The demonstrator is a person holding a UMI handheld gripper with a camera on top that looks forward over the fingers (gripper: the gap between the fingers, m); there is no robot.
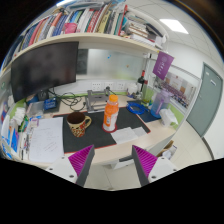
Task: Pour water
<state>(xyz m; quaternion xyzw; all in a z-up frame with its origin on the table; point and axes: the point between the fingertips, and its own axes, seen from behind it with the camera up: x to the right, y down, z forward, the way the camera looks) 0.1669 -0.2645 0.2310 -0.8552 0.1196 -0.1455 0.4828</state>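
Observation:
An orange bottle point(111, 113) with a white cap stands upright on a dark mat point(95, 131) on the desk. To its left on the same mat sits a brown patterned mug point(78, 124) with its handle to the right. My gripper point(112, 160) is held back from the desk, well short of both, and is open. Its magenta pads point(81, 157) show wide apart with only the pale desk edge between them. Nothing is held.
A dark monitor point(45, 70) stands at the back left under a shelf of books point(80, 25). Papers point(45, 140) lie at the left of the mat, a blue tray point(140, 112) and green items at the right. A purple box point(163, 65) hangs on the wall.

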